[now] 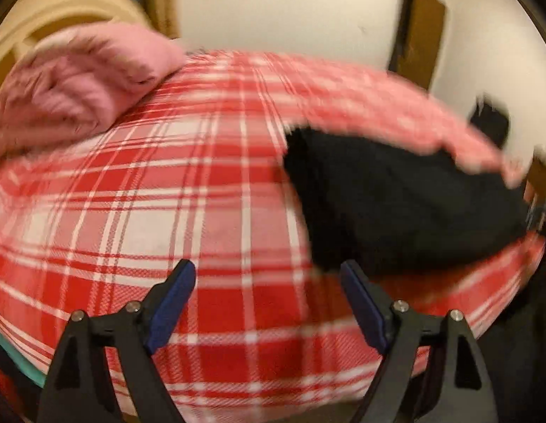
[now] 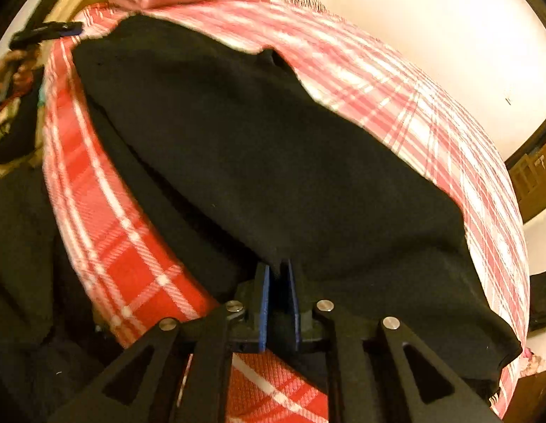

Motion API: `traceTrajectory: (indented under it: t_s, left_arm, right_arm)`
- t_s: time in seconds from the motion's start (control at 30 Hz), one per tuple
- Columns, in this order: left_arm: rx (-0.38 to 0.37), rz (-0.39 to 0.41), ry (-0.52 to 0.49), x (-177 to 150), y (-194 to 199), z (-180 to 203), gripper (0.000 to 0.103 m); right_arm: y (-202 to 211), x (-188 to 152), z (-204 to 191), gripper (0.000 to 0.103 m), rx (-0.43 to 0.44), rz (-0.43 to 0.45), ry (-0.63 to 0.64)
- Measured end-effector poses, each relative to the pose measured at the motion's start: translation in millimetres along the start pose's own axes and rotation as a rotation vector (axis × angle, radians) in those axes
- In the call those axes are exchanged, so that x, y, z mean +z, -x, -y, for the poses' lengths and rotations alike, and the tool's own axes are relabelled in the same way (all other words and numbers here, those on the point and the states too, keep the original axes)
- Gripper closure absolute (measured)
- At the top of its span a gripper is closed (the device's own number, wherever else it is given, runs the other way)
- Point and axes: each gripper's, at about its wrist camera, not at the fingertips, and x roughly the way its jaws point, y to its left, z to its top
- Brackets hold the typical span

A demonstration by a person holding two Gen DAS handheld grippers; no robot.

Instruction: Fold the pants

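Note:
The black pants (image 2: 259, 148) lie spread over a bed with a red-and-white plaid cover (image 2: 111, 239). My right gripper (image 2: 278, 268) sits at their near edge. Its blue pads stand a narrow gap apart, with a pinch of the black cloth caught at the tips. In the left wrist view the pants (image 1: 396, 204) are at the right, just beyond the right finger of my left gripper. My left gripper (image 1: 266, 269) hangs wide open over the plaid cover (image 1: 167, 194) with nothing between its fingers. The right wrist view shows the left gripper (image 2: 67, 30) small at the top left, beside the far corner of the pants.
A pink bundle of bedding (image 1: 79, 84) lies at the bed's far left, against a cream headboard (image 1: 44, 17). A white wall (image 1: 290, 7) and a brown door frame (image 1: 421, 35) stand behind. The bed's edge falls away to dark floor at the right (image 1: 519, 317).

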Motion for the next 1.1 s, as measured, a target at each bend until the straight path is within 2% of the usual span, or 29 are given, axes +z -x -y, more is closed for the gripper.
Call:
traceTrajectory:
  t_s: [0.07, 0.13, 0.2, 0.3, 0.47, 0.6, 0.67, 0.7, 0.73, 0.87, 0.97, 1.0, 1.1]
  left_arm:
    - [-0.066, 0.052, 0.073, 6.5, 6.6, -2.9, 0.018]
    - [-0.142, 0.065, 0.119, 16.0, 4.8, 2.9, 0.018]
    - [-0.156, 0.056, 0.103, 24.2, -4.4, 13.6, 0.018]
    - [-0.137, 0.011, 0.034, 38.1, -32.0, 39.7, 0.018]
    - [-0.058, -0.052, -0.088, 46.2, -68.5, 70.1, 0.018]
    - [0.034, -0.076, -0.222, 39.0, -80.2, 89.5, 0.018]
    - [0.043, -0.068, -0.245, 39.2, -81.0, 88.7, 0.018]
    - [0.036, -0.065, -0.239, 39.6, -79.5, 87.1, 0.018]
    - [0.03, -0.068, -0.23, 41.0, -78.7, 84.4, 0.018]
    - [0.01, -0.079, -0.213, 44.8, -82.3, 77.7, 0.015]
    - [0.005, -0.082, -0.207, 46.2, -84.7, 78.4, 0.015]
    - [0.008, -0.081, -0.203, 47.2, -85.8, 79.7, 0.015]
    - [0.081, -0.049, -0.22, 51.0, -74.8, 91.9, 0.017]
  right_arm:
    - [16.1, 7.3, 10.0, 0.087, 0.063, 0.038, -0.045]
    - [29.4, 23.7, 20.9, 0.081, 0.131, 0.093, -0.091]
    - [35.4, 45.4, 27.0, 0.075, 0.163, 0.144, -0.111]
    - [29.4, 84.3, 33.3, 0.074, 0.252, 0.214, -0.16]
    - [-31.1, 149.2, 28.8, 0.074, 0.267, 0.159, -0.218]
    - [-102.2, 182.4, 42.3, 0.074, 0.382, 0.044, -0.365]
    - [-129.7, 191.8, 46.2, 0.074, 0.424, -0.002, -0.414]
    - [-134.3, 195.1, 48.0, 0.084, 0.421, -0.002, -0.426]
    - [-137.0, 197.8, 49.4, 0.099, 0.428, -0.002, -0.436]
    - [-124.9, 204.5, 62.5, 0.1, 0.41, 0.067, -0.489]
    - [-133.3, 202.7, 55.1, 0.098, 0.397, 0.034, -0.447]
    - [-133.4, 199.4, 52.6, 0.093, 0.387, 0.026, -0.435]
    - [-114.2, 175.9, 62.8, 0.051, 0.361, 0.046, -0.448]
